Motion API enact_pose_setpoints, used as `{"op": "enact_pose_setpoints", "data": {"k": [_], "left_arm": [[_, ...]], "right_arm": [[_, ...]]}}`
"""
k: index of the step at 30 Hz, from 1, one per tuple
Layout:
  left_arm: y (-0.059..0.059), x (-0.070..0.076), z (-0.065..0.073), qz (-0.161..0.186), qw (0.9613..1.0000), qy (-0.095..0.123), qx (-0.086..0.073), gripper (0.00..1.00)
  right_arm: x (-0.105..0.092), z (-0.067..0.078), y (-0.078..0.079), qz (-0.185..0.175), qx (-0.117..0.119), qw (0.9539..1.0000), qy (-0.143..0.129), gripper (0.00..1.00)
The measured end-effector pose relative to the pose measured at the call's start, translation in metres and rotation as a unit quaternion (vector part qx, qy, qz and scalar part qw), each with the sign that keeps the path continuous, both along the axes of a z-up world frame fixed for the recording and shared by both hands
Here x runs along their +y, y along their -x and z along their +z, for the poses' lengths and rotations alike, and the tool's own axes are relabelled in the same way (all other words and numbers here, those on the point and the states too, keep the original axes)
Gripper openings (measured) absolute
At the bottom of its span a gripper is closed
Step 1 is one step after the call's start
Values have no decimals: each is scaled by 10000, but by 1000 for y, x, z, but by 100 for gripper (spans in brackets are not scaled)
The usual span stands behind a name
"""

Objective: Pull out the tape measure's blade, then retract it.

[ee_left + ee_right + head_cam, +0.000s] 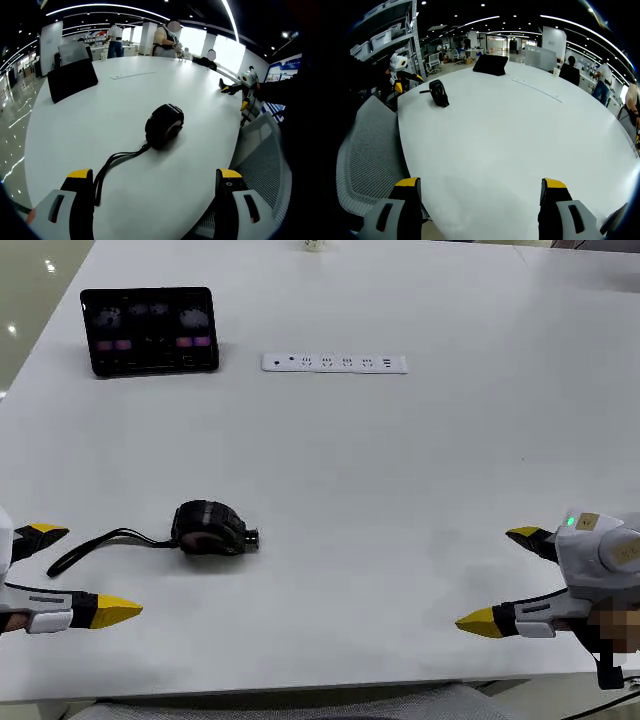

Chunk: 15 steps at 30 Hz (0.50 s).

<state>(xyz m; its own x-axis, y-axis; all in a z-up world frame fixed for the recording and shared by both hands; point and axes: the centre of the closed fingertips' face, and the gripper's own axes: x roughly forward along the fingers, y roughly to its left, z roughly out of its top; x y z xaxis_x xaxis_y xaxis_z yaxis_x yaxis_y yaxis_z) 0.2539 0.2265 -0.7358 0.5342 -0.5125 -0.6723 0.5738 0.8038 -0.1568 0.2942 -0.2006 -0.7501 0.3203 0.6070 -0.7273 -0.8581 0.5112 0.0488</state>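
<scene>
A black tape measure [210, 528] lies on the white table [380, 470], its black wrist strap [100, 544] trailing to the left and its blade fully inside the case. My left gripper [75, 570] stands open at the table's left front, a short way left of the strap's end. In the left gripper view the tape measure [164, 125] sits ahead between the open jaws, apart from them. My right gripper [505, 578] is open at the table's right front, far from the tape measure [439, 93], with nothing between its fingers.
A dark tablet [150, 330] stands propped at the back left. A white power strip [334, 363] lies at the back middle. The table's front edge [300, 685] runs just below both grippers, with a mesh chair back [365, 160] under it. People stand far off.
</scene>
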Motion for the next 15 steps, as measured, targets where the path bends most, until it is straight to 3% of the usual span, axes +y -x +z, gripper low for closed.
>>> {"op": "enact_pose_setpoints", "data": {"k": [15], "left_arm": [[1, 5, 1, 22, 10000, -12, 18, 99]], "right_arm": [[-4, 2, 2, -70, -19, 10000, 0, 99]]}}
